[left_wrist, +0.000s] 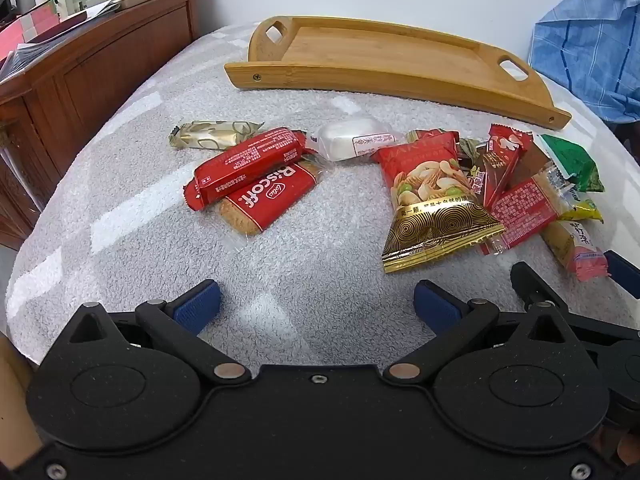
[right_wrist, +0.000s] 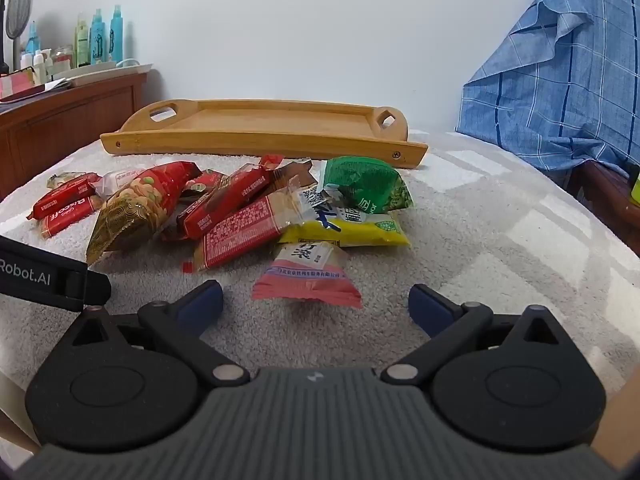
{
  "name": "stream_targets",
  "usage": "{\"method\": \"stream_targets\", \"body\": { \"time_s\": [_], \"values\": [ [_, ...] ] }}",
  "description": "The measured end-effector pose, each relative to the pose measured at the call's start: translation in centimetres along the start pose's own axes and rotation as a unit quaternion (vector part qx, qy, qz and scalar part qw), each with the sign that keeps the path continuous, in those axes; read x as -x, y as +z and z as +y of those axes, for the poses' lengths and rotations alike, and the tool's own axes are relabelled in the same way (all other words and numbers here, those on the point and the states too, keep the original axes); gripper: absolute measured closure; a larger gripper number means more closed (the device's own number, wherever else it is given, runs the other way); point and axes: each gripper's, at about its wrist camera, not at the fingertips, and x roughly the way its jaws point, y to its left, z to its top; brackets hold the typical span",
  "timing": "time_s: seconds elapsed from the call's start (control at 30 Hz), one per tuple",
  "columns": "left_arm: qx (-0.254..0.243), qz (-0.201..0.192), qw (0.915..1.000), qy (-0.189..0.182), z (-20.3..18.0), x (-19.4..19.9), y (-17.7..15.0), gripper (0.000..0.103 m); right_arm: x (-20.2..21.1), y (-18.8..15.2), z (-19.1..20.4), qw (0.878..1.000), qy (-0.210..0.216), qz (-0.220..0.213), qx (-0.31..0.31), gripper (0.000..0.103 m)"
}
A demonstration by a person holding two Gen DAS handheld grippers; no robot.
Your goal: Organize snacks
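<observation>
On the grey towel-covered table (left_wrist: 120,184), every snack lies loose in a heap: Biscoff packs (left_wrist: 256,184), a nut bag (left_wrist: 432,200), a pink-ended packet (right_wrist: 308,276). Beyond them the wooden tray (left_wrist: 400,80) holds nothing (presumably the destination), so sorting has not begun. Both left tongs (left_wrist: 316,304) and right tongs (right_wrist: 316,304) gape wide, grasping nothing.

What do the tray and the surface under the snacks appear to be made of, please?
Tray: apparently bamboo or light wood with a smooth finish, showing visible grain, jointed strips and screws. Surface: seemingly a grey fleece or terry blanket with a nubbly, fuzzy pile.
</observation>
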Motion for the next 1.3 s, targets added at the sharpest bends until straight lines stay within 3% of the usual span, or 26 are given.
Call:
{"method": "stream_targets", "body": {
  "time_s": [1.3],
  "values": [
    [-0.003, -0.002, 1.0, 0.004, -0.03, -0.01, -0.01, 0.0, 0.01, -0.17, 0.15, 1.0, -0.003, -0.007, 0.004, 0.0]
  ]
}}
